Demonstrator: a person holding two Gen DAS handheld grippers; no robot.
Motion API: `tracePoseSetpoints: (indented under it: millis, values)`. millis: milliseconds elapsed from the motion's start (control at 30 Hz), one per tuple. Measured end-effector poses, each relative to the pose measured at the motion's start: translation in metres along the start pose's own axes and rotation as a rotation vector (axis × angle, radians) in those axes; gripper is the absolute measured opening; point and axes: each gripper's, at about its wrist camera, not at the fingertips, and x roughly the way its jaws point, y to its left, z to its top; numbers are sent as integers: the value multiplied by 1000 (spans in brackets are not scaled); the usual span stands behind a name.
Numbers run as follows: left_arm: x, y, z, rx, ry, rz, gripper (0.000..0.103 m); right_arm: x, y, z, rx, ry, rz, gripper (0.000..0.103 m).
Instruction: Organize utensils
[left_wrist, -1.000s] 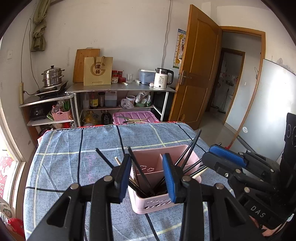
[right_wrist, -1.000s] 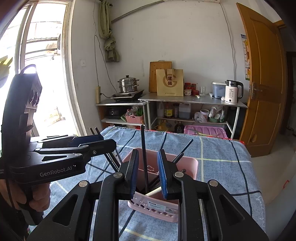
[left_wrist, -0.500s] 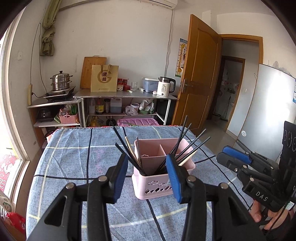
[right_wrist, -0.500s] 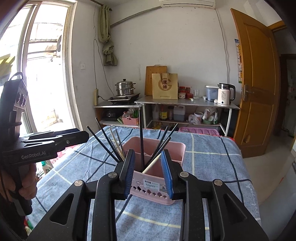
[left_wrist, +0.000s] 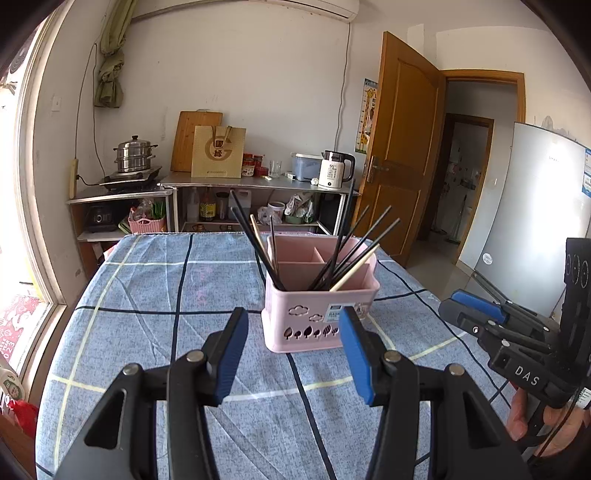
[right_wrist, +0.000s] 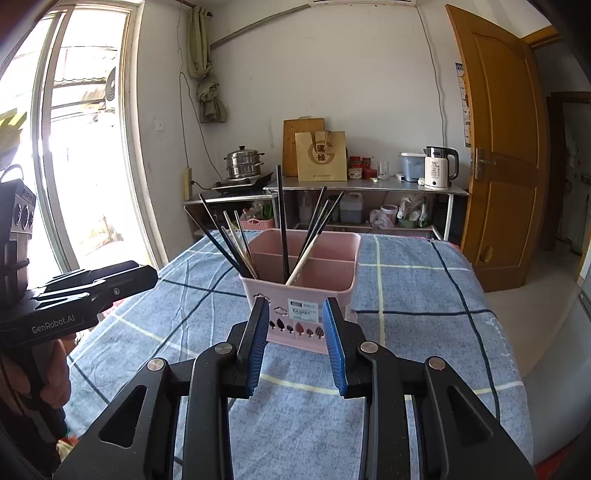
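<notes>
Sunlit and cluttered, the kitchen room spreads wider in both wrist views than it did a second ago: more wall, more of the wooden door (left_wrist: 402, 147), more of the steel shelf (right_wrist: 365, 186) with its kettle (right_wrist: 439, 168). Both cameras have pulled back and sunk a little.

Blue checked cloth covers the table (left_wrist: 155, 295), and far more of it now shows between the cameras and the work than a second ago.

On that cloth stands the pink basket (left_wrist: 317, 314), upright. A second ago it filled the space between the blue pads; now it sits clear beyond both tools, with cloth between.

Inside it the chopsticks (left_wrist: 347, 251) lean in two fans, mostly black with a pale one or two, one bunch in the left compartment and one in the right, tips splayed outward. None lies on the cloth in these views.

Left gripper (left_wrist: 291, 354): its jaws are opening, with nothing between them. Right gripper (right_wrist: 295, 343): jaws parted and empty, steadied after widening.

Judged from this, the sticks have been let go and both hands are retreating; the sorting looks finished or very nearly so.
</notes>
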Motion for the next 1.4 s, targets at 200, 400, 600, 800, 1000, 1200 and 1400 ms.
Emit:
tracePoseSetpoints:
  millis: [200, 400, 600, 800, 1000, 1200, 1400]
  values:
    - [-3, -5, -24, -18, 12, 25, 53, -10, 0, -21, 9, 8, -24, 31]
    - [-5, -14, -41, -1, 19, 42, 53, -16, 4, -38, 11, 20, -34, 31]
    - [-2, -18, -49, -2, 34, 41, 53, -13, 5, -42, 12, 32, -31, 31]
    - [-1, -20, -53, -1, 36, 47, 53, -14, 8, -43, -1, 30, -33, 31]
    - [-1, -21, -54, 0, 40, 52, 53, -12, 9, -43, -1, 35, -33, 31]
    - [0, -21, -56, -1, 47, 53, 53, -10, 10, -44, -4, 41, -29, 31]
    - [0, -22, -56, 4, 47, 58, 53, -10, 9, -44, -4, 44, -30, 31]
